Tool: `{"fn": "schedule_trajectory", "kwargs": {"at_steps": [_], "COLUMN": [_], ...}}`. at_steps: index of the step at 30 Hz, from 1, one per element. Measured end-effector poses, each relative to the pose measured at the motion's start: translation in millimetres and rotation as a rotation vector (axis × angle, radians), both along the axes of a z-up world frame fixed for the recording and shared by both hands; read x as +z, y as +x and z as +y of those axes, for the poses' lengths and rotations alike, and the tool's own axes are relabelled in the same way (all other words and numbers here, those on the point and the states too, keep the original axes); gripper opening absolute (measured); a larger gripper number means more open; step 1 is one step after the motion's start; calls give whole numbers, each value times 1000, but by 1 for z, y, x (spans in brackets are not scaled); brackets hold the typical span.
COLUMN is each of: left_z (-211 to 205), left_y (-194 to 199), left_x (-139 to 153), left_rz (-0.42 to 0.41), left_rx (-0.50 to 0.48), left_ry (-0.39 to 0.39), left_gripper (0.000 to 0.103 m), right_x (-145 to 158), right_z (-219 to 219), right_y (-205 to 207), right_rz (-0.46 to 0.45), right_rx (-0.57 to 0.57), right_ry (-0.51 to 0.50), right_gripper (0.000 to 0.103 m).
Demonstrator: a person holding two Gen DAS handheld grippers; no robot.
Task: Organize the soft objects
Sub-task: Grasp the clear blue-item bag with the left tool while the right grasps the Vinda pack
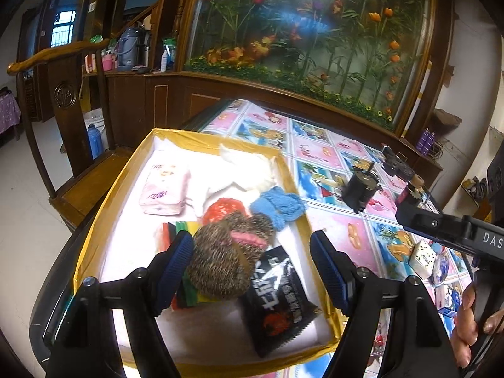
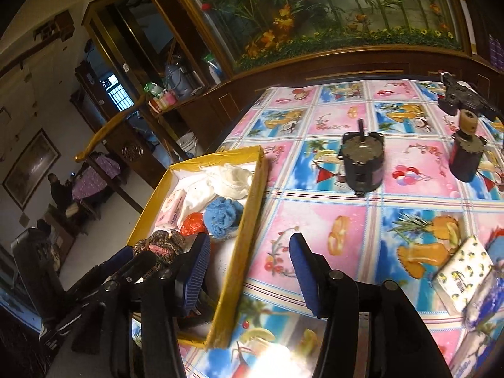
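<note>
Clearly your left gripper (image 1: 252, 271) hangs over the gold-rimmed tray (image 1: 108, 195) with its jaws spread wide and nothing between the pads; the brown knitted hat (image 1: 225, 258) lies beneath and between them, loose in the tray. That hat rests partly on a striped sponge (image 1: 176, 230) and against a black snack packet (image 1: 278, 296), so the soft things are piled toward the lower middle of the left wrist view. Farther up the tray lie a pink tissue pack (image 1: 163, 189), a white cloth (image 1: 239, 170), a red bag (image 1: 222, 209) and a blue knit piece (image 1: 278, 206), which drapes onto the tray's right rim.

Your right gripper (image 2: 250, 271) is partly open and empty, poised above the tray's right edge and the patterned desk (image 2: 346, 189). It looks free to fetch the next piece. The likely candidates sit at the lower right of the right wrist view: a lemon-print tissue pack (image 2: 463, 277) and a blue-white packet (image 2: 486, 302) just beside it, both on the desk outside the tray. The dark motor (image 2: 362, 160) and the other hard parts (image 2: 466, 154) stand well apart at the upper right, presumably left out because they are not soft.
</note>
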State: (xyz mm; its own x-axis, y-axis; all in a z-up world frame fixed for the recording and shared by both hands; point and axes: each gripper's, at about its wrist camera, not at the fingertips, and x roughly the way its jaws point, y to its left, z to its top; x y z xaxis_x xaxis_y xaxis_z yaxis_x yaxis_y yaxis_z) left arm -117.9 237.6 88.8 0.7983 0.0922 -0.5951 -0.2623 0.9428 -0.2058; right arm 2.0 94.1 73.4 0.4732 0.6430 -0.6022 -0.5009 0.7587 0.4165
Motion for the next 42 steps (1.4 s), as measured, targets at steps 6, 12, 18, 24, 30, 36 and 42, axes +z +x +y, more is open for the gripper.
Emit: {"fn": "schedule_trajectory", "kwargs": {"at_steps": [6, 12, 18, 24, 30, 36, 42], "left_z": [-19, -49, -100, -159, -198, -200, -187], "left_y": [0, 7, 19, 32, 36, 36, 31], "left_x": [9, 10, 0, -26, -54, -64, -58], "left_rz": [-4, 11, 45, 120, 184, 211, 198], "left_rx": [-37, -118, -238, -400, -510, -528, -509], "left_ry": [24, 22, 50, 31, 19, -7, 6], "left_gripper": [76, 76, 76, 76, 76, 76, 76], "right_x": [-6, -5, -15, -42, -66, -70, -76], "right_z": [-38, -101, -180, -246, -286, -281, -249], "right_y": [-1, -2, -6, -19, -27, 1, 37], "right_rz": [22, 23, 47, 102, 170, 197, 217], "right_rx": [-46, -134, -271, -385, -463, -484, -471], "right_ry": [34, 87, 114, 89, 75, 86, 58], "right_gripper": [57, 57, 57, 58, 59, 59, 59]}}
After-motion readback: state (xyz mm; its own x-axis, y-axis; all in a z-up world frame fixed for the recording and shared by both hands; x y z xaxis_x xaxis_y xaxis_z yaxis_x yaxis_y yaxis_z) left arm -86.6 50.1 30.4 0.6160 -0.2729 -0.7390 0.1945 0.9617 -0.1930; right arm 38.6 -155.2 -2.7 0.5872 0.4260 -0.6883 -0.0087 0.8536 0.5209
